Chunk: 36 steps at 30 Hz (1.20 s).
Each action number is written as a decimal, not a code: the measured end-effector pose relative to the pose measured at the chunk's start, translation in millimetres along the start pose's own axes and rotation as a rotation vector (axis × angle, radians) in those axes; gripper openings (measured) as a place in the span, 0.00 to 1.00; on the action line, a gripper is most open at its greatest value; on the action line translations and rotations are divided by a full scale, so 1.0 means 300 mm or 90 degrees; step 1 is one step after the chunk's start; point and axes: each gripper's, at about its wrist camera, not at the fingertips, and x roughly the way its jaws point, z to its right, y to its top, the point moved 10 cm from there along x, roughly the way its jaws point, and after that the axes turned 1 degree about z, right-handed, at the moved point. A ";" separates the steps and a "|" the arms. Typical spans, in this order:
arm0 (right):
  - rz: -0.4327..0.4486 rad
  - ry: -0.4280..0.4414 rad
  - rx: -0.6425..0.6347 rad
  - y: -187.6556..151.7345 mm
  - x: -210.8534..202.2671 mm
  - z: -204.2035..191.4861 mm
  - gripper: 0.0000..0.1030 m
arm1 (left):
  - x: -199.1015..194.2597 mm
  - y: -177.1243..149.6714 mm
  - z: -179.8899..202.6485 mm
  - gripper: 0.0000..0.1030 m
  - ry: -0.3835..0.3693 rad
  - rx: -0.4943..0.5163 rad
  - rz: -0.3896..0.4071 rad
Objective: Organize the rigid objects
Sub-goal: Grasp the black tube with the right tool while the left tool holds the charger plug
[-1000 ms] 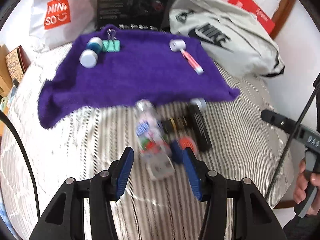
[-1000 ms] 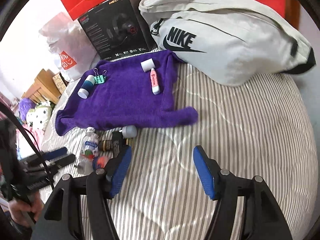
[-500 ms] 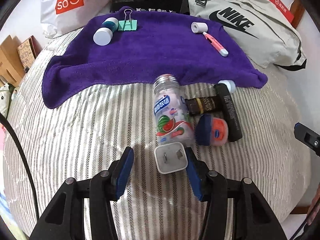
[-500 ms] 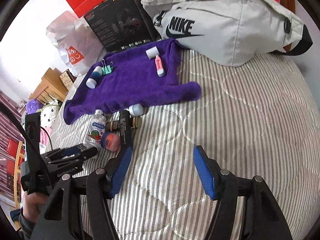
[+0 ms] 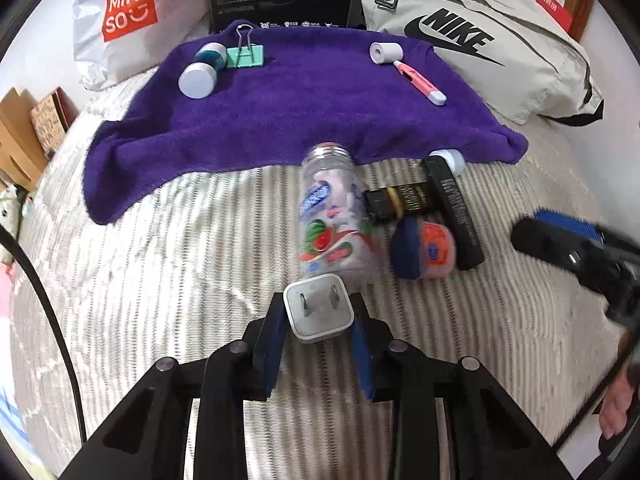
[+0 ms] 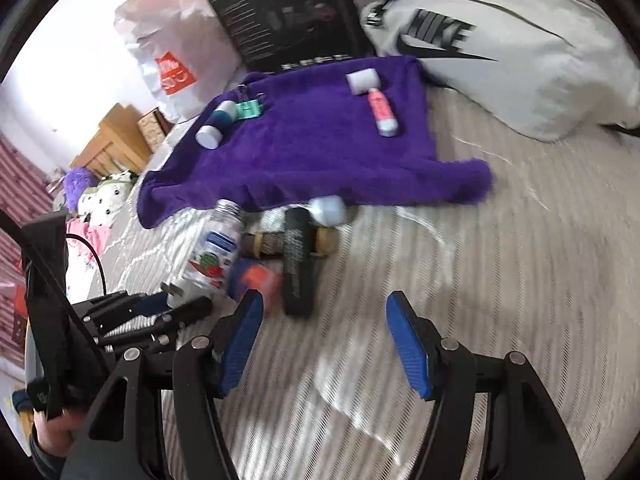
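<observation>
A small white plastic plug adapter [image 5: 319, 309] has just been clamped by the left hand-held gripper [image 5: 318, 326] on the striped bed [image 5: 160, 280], ready for moving; the right hand-held gripper [image 6: 326, 344] is held open, empty.

- Bright, even daylight is filling both views, with the white wall blowing out at the upper left.
- Motion blur is smearing the right wrist view and the clear bottle [image 5: 338, 216] in the left.
- Fisheye distortion is bending the bed [image 5: 160, 280], and dark vignetting is ringing every corner.
</observation>
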 end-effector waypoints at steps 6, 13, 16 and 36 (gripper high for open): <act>-0.019 -0.006 -0.013 0.025 0.103 -0.022 0.48 | -0.005 -0.004 -0.060 0.29 0.004 -0.015 -0.004; -0.035 -0.037 -0.046 0.035 0.175 -0.049 0.37 | -0.002 -0.002 -0.066 0.29 -0.021 -0.028 -0.007; -0.033 -0.070 -0.076 0.040 0.192 -0.060 0.34 | -0.004 -0.004 -0.062 0.29 -0.018 -0.023 -0.005; -0.073 -0.142 -0.088 -0.054 0.094 0.082 0.22 | 0.000 0.007 -0.179 0.28 0.036 -0.012 0.000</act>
